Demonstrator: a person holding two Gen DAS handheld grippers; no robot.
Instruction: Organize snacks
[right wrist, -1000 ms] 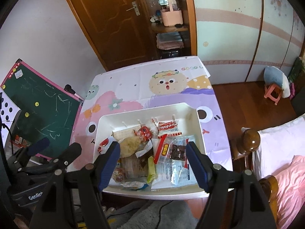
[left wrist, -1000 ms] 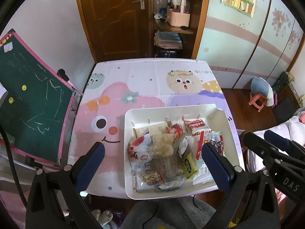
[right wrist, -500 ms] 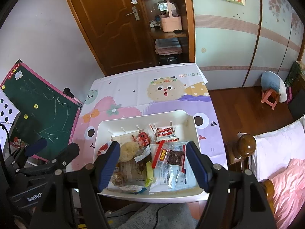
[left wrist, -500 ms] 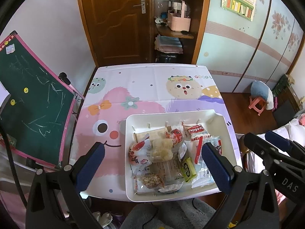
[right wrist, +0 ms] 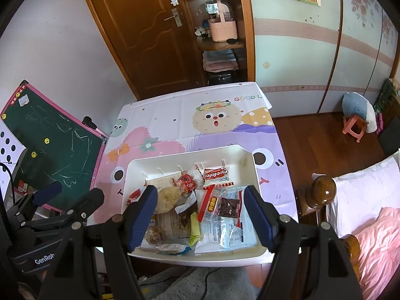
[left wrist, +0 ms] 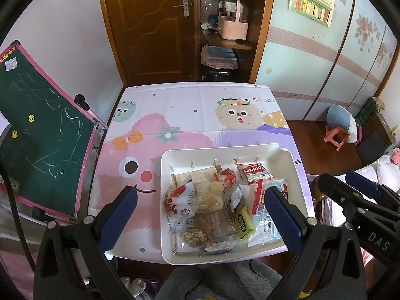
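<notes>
A bedroom with a brown wooden door (left wrist: 152, 25) and pale flowered wardrobe panels frames a small desk (left wrist: 190, 115) under a cartoon-printed cloth, with a green chalkboard (left wrist: 37, 135) leaning beside it. On the near edge of the desk sits a white tray (left wrist: 290, 160), and all the snacks in view lie inside it in a loose, overlapping heap: a red-and-white Zoolala packet (right wrist: 216, 175) toward the tray's far wall, a pale puffed snack bag (left wrist: 208, 197) near the tray's middle, a yellow-green bar (left wrist: 243, 222) nearer the front wall, and a clear bag of dark dried fruit (right wrist: 228, 205) just beside the bar. The left tongs (left wrist: 200, 215) hang above the tray with the jaws spread wide and nothing between them; the right tongs (right wrist: 201, 215) hover likewise, wide apart and empty. Nothing is being carried, and the far half of the desk bears no snacks. The heap would fit either snacks gathered into the tray or a pile awaiting sorting, so the step in hand cannot be settled. Any pick here would call for a closing on a single thin wrapper without dragging the wrappers beside it.
</notes>
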